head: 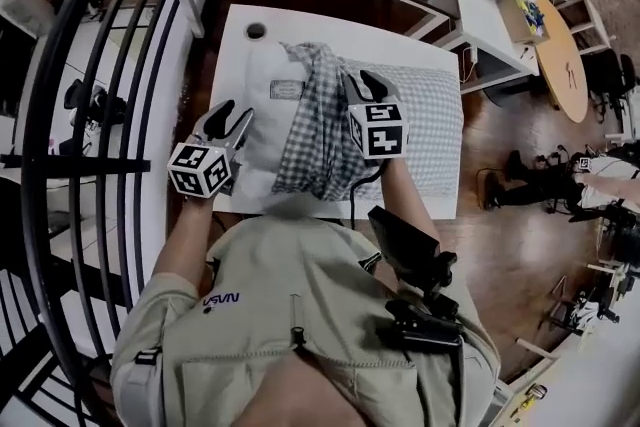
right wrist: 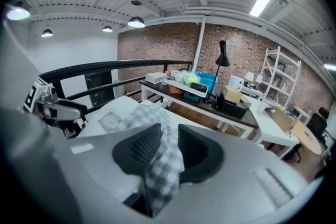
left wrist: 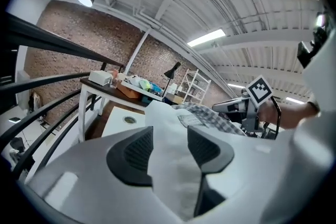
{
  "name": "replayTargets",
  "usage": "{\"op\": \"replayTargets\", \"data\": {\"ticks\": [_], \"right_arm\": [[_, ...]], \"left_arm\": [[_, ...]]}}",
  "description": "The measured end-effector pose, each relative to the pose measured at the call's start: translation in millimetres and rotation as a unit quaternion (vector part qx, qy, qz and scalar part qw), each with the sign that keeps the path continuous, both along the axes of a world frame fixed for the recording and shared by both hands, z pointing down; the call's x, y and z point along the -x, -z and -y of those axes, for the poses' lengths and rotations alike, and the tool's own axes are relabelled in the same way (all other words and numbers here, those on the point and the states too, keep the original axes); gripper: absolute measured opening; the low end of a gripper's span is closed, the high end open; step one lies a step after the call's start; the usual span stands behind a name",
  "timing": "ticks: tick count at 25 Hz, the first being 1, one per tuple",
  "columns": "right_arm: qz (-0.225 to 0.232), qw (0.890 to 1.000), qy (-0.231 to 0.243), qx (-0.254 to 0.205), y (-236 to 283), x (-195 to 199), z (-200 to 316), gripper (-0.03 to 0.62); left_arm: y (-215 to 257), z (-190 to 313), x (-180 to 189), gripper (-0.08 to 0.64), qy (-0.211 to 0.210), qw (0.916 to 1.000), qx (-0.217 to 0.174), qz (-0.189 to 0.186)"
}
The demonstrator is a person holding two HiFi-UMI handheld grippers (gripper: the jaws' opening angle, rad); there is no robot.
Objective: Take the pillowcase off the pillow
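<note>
Showing both tongs slack partway through the strip. Left tongs (left wrist: 169, 150) stand spread, with a fold of the white pillow (left wrist: 173, 128) lying between the pads unpressed. Right tongs (right wrist: 169, 145) are likewise spread, a hank of the checked pillowcase (right wrist: 160, 165) hanging loose through the gap. Just beyond the right tongs the pillowcase is bunched across the pillow's middle. The bared end of the pillow lies ahead of the left tongs, and the end past the right tongs is still covered (the strip is judged about half done). Risks: with neither fabric pinched, the hank may slide out and the bunch sag back over the bared end. A careless re-grip by the right tongs may catch pillow with case, dragging both along the table (head: 240, 20) toward its edge.
</note>
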State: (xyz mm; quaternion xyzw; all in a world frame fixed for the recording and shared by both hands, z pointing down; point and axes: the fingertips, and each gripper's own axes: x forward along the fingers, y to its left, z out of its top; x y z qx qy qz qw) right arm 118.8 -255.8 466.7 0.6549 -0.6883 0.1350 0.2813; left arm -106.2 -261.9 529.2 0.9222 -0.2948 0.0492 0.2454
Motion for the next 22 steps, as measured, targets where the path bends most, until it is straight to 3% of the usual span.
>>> {"op": "replayTargets", "data": {"ticks": [7, 11, 16, 22], "right_arm": [[0.097, 0.995, -0.012, 0.007, -15.3, 61.0, -86.9, 0.104], [0.115, 0.993, 0.018, 0.015, -32.3, 85.1, -120.1, 0.104], [0.134, 0.987, 0.075, 0.039, -58.0, 116.3, -165.6, 0.104], [0.14, 0.979, 0.13, 0.078, -102.9, 142.1, -207.5, 0.109]], "left_arm": [[-28.6, -79.9, 14.0, 0.217, -0.051, 0.9976, 0.04, 0.024], [-32.0, -105.8, 6.6, 0.235, -0.05, 0.9973, 0.029, 0.046], [-49.2, -133.2, 3.8, 0.261, -0.051, 0.9918, 0.021, 0.115], [-71.3, -154.3, 10.4, 0.268, -0.017, 0.9866, 0.03, 0.159]]}}
